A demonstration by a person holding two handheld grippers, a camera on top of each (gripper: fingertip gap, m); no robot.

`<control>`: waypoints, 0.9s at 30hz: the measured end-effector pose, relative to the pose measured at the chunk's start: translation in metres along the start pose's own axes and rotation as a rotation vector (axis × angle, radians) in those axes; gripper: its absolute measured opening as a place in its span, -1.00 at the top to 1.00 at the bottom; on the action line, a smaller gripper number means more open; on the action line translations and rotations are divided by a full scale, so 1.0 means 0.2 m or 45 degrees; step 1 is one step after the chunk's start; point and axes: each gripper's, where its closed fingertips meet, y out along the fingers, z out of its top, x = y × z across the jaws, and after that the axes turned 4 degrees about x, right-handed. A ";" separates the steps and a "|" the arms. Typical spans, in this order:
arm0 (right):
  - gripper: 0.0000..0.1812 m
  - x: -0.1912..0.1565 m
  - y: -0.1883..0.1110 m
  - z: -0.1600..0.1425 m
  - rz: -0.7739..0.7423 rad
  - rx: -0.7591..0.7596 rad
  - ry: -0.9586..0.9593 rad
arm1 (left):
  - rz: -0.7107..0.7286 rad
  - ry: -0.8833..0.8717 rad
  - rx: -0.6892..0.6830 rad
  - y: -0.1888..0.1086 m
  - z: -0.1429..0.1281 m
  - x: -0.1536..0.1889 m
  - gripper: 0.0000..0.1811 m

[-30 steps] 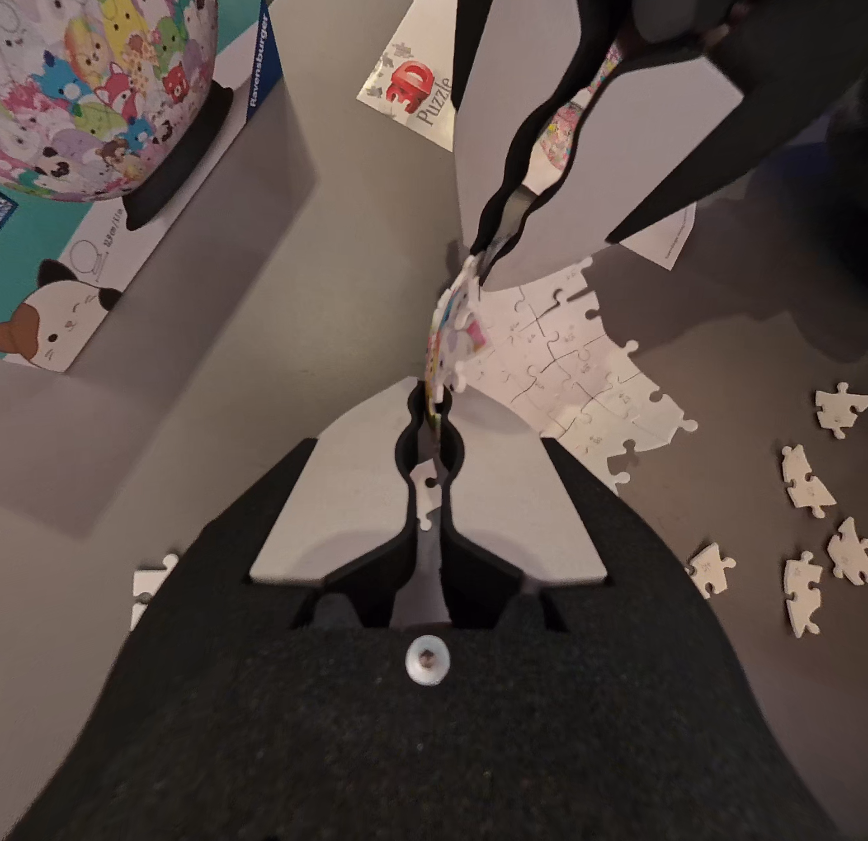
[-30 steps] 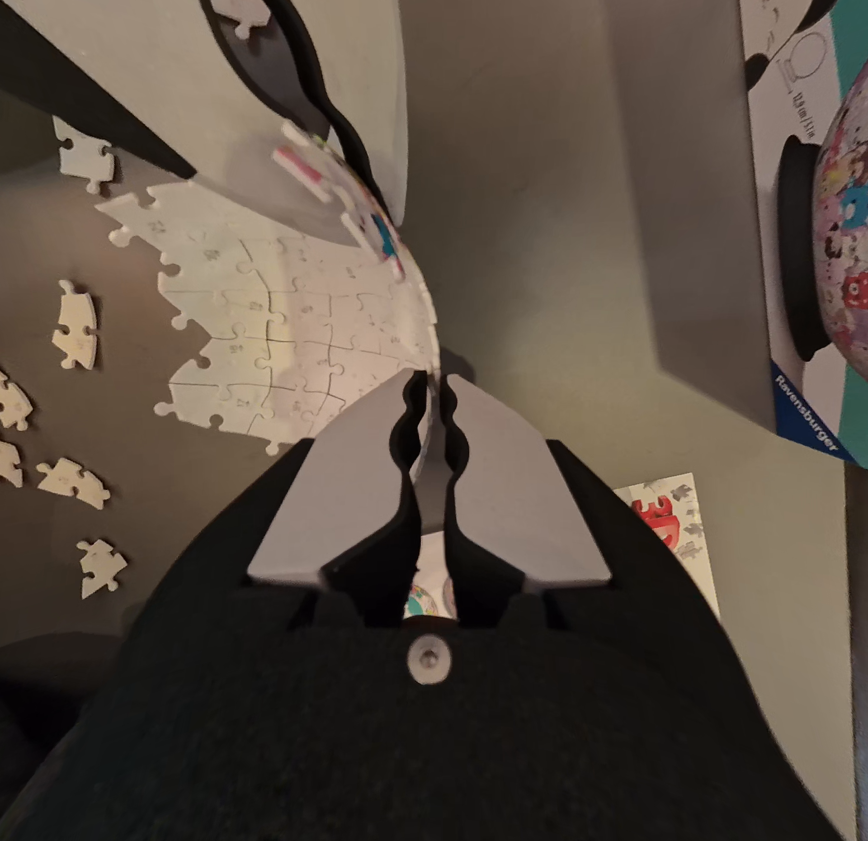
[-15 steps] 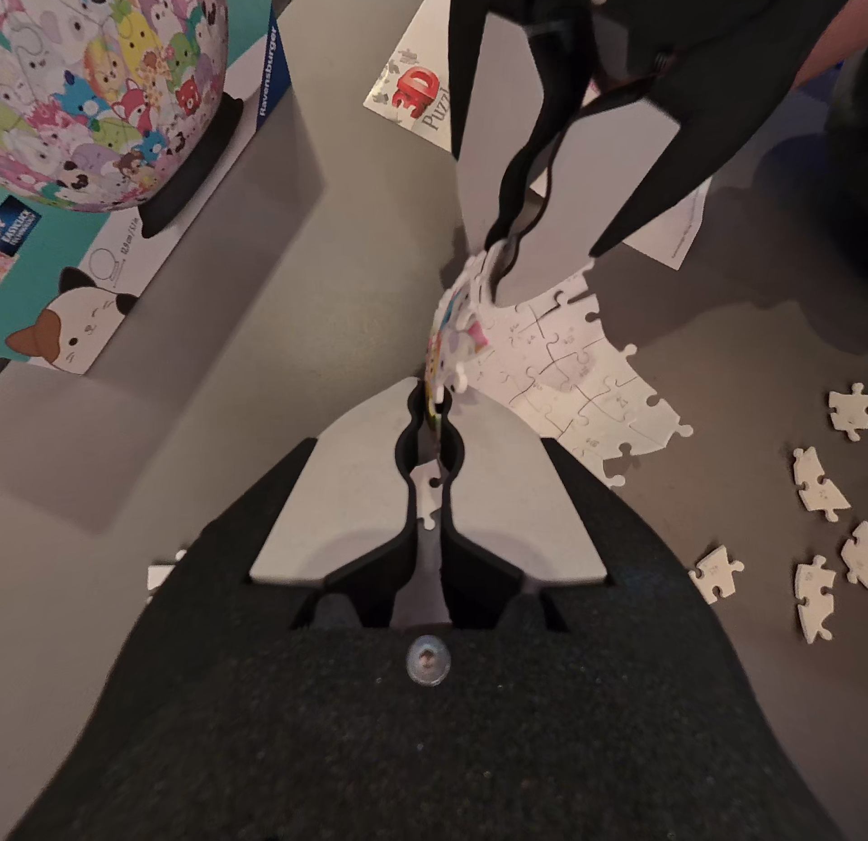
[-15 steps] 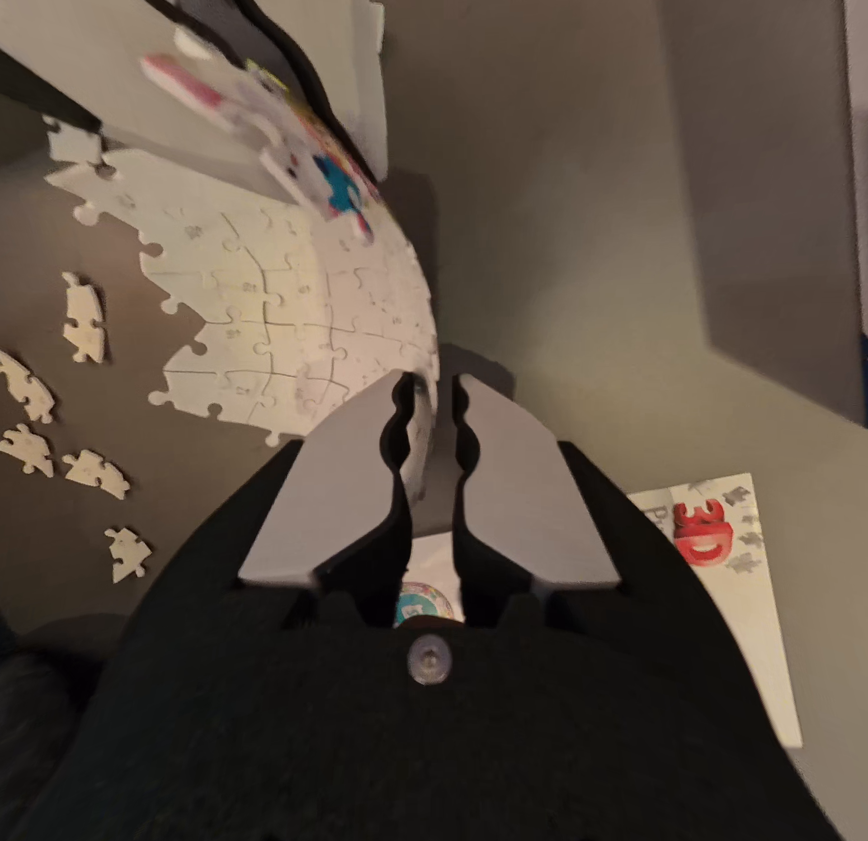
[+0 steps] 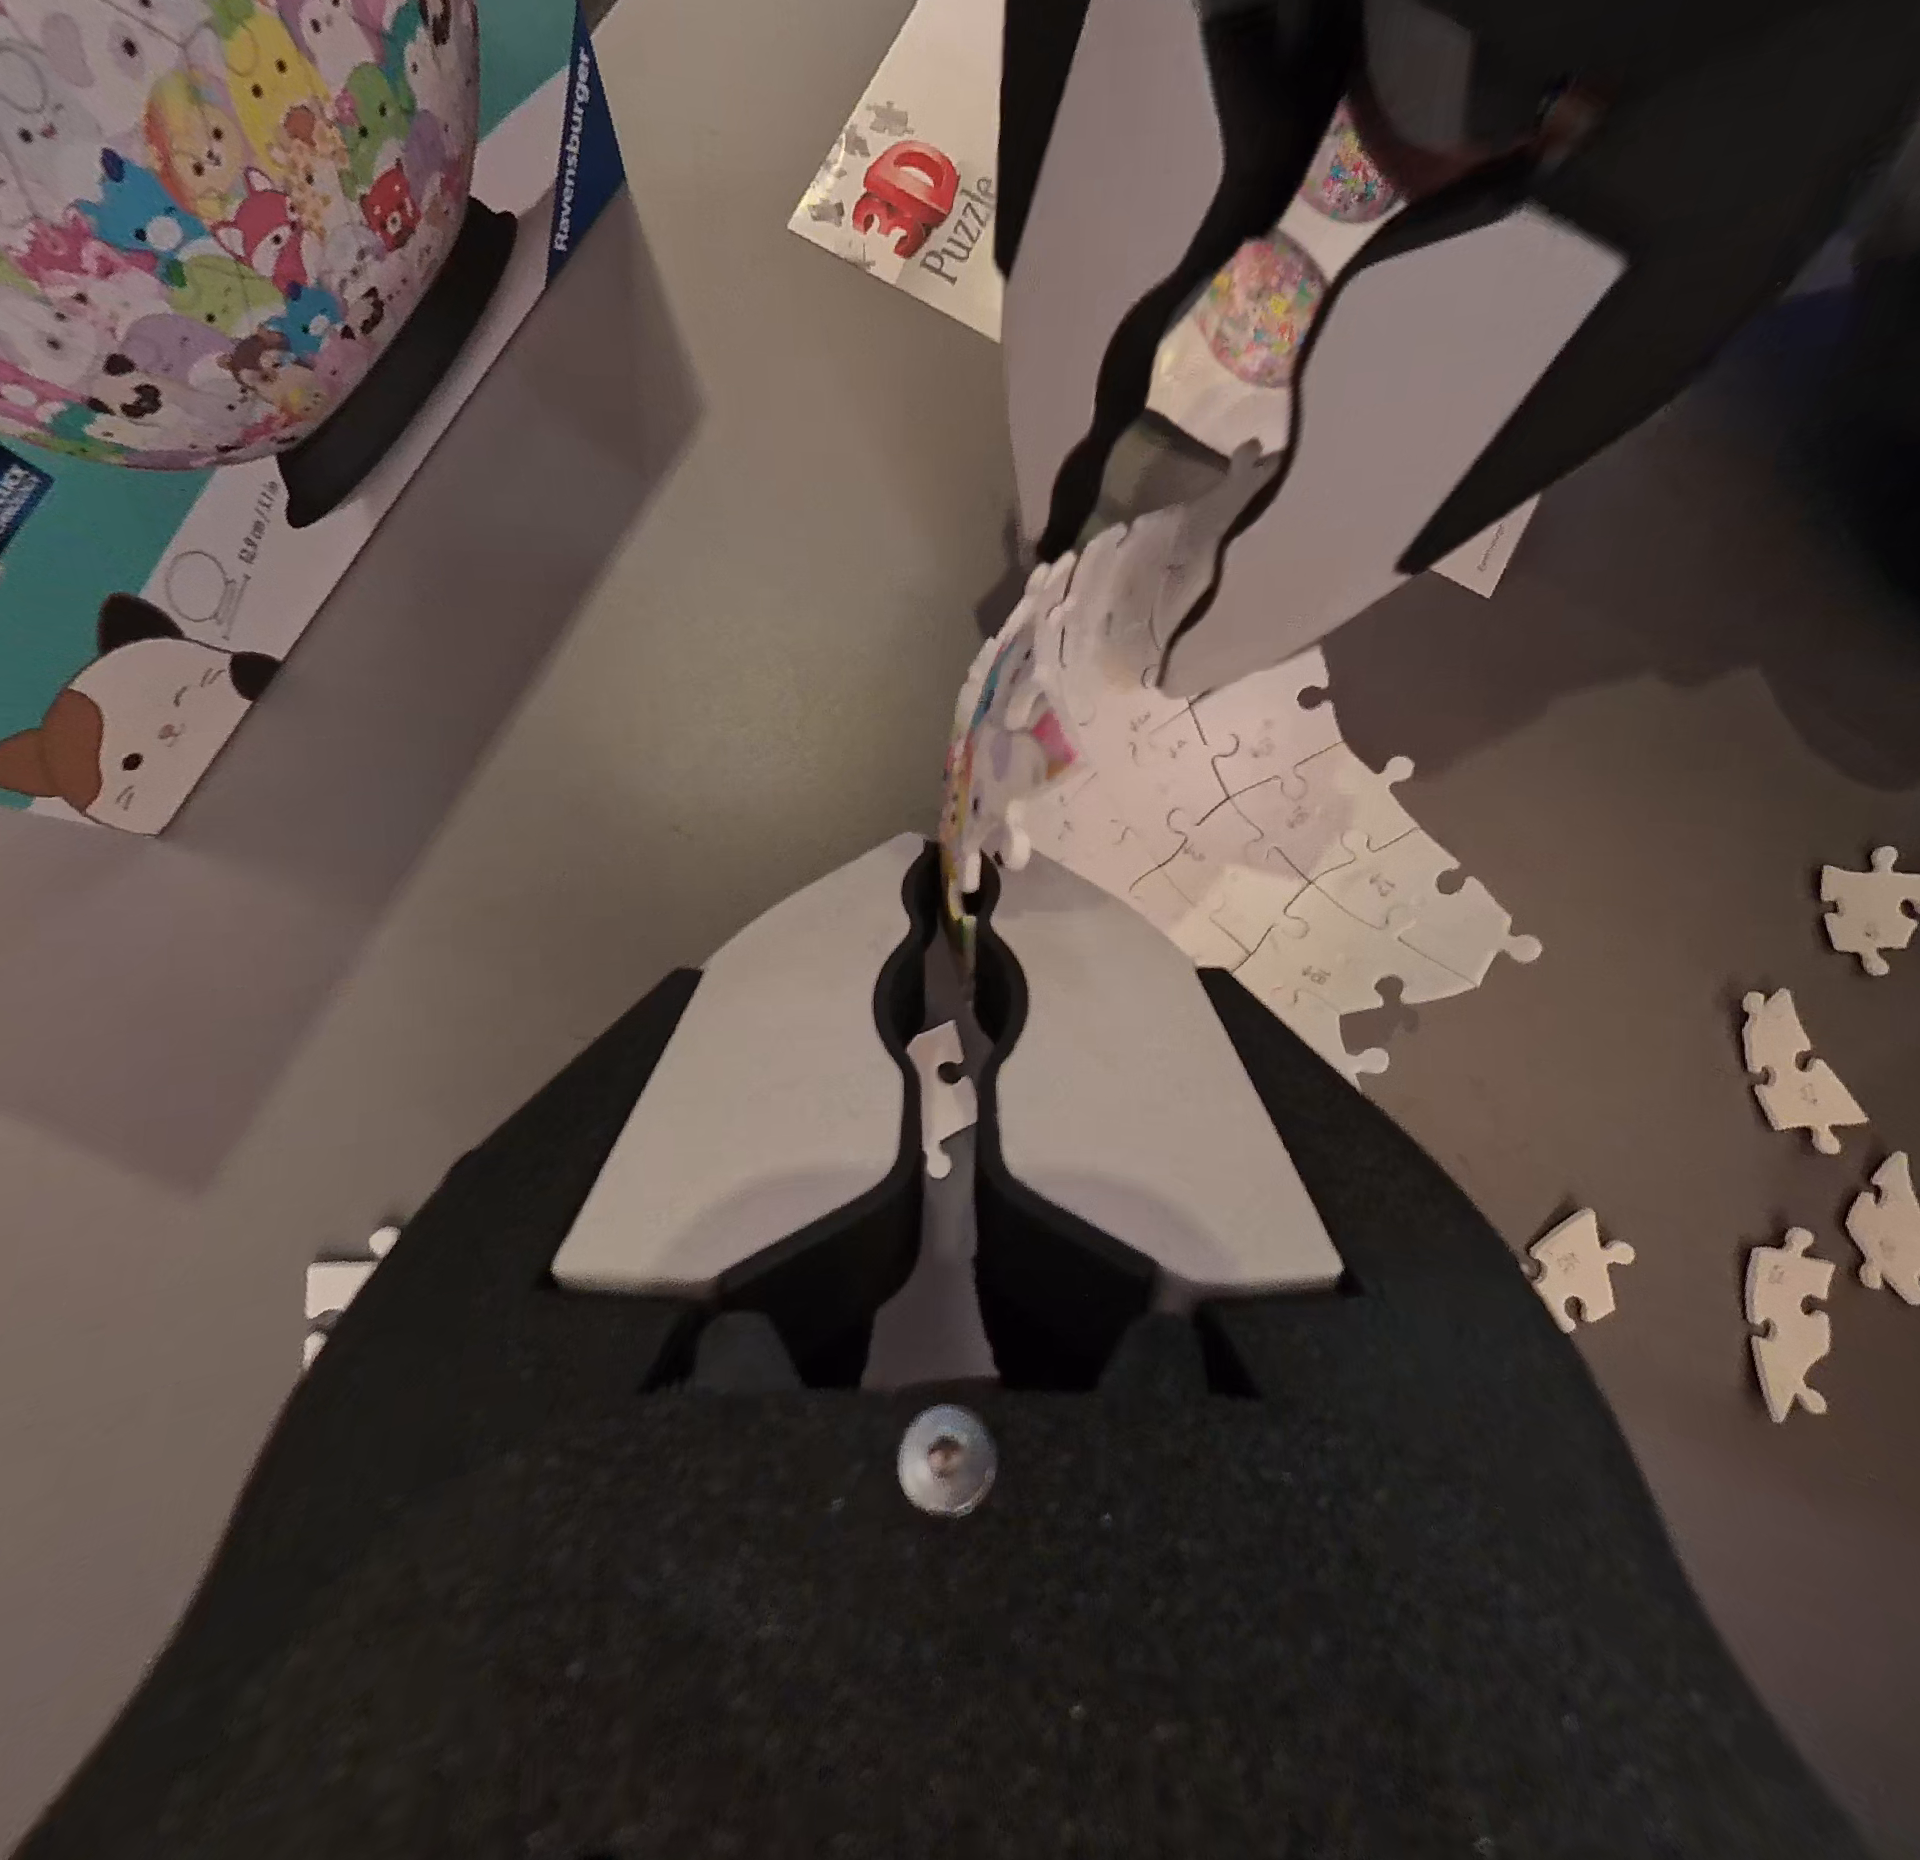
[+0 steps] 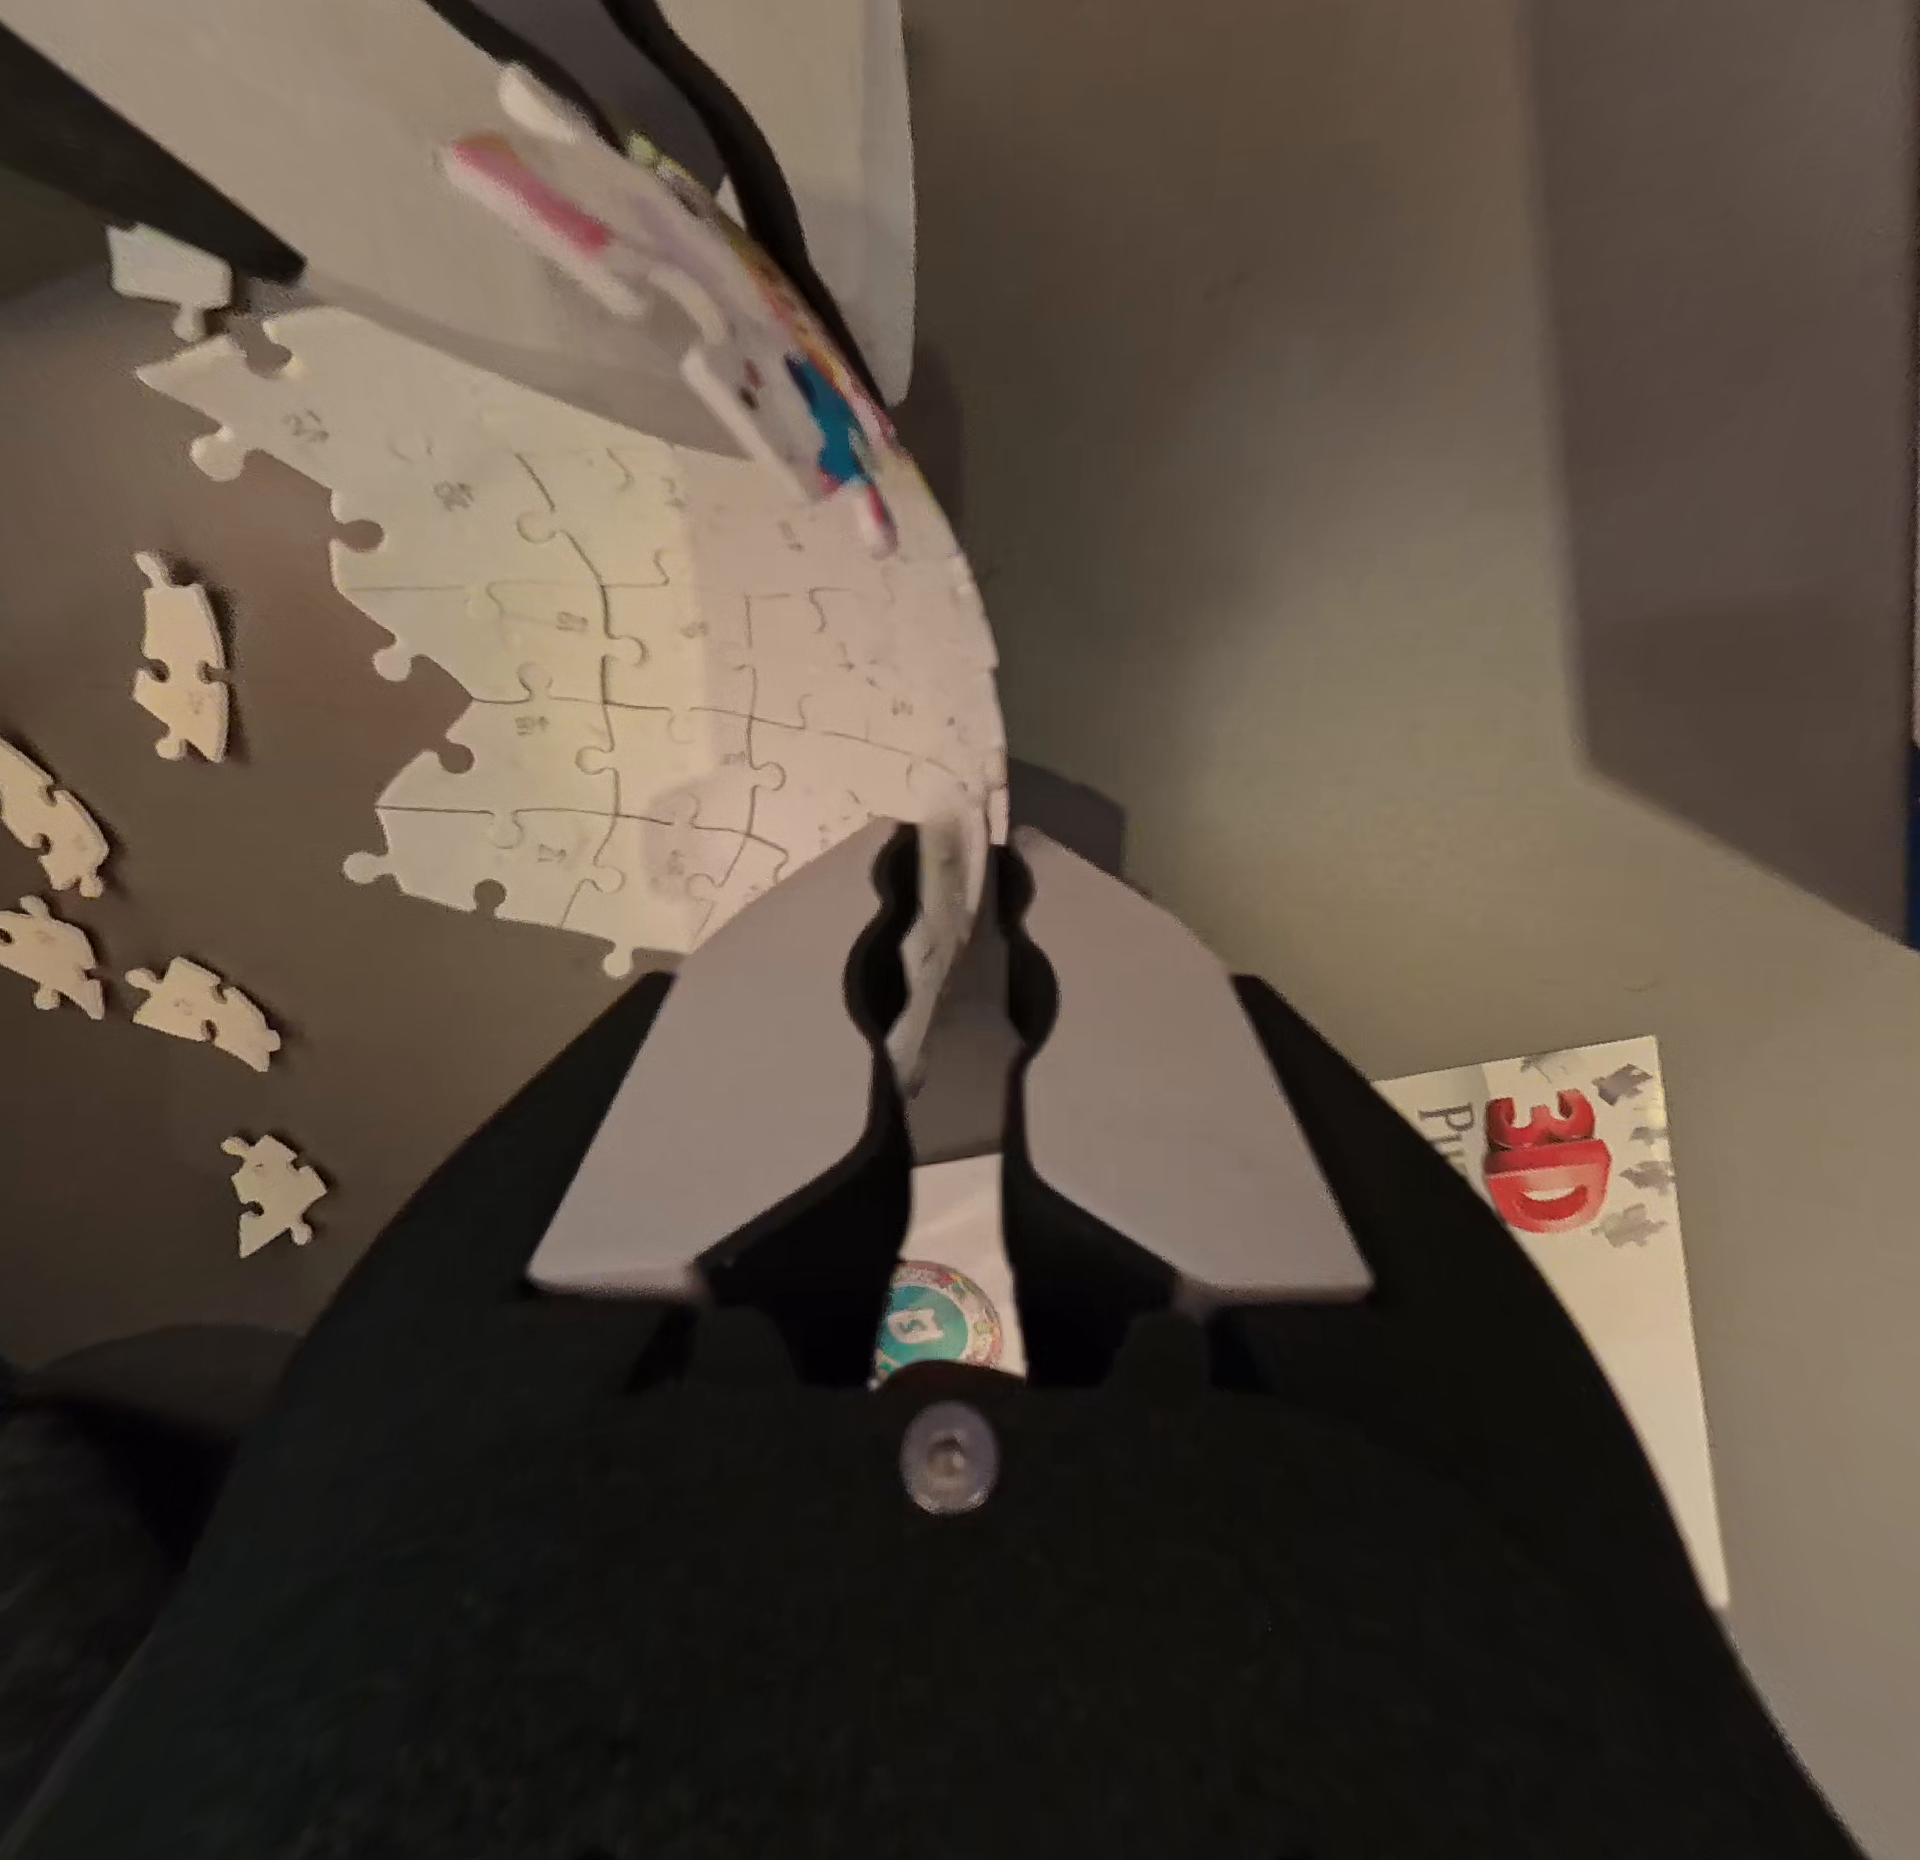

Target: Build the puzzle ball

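My left gripper (image 5: 961, 891) pinches the curved puzzle shell (image 5: 1247, 823) by its edge — my right gripper (image 6: 951, 860) straddles the opposite rim, parted; loose pieces (image 5: 1803, 1083) lie beside the shell.

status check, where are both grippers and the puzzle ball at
Left gripper shut on the shell's edge. Right gripper open, fingers straddling the opposite edge. Puzzle ball shell part-built, held off the table. Loose pieces lie clear to the side.
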 end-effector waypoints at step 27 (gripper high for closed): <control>0.96 0.01 -0.05 0.03 0.002 0.038 0.069 | -0.012 0.003 -0.007 0.01 0.00 0.01 0.96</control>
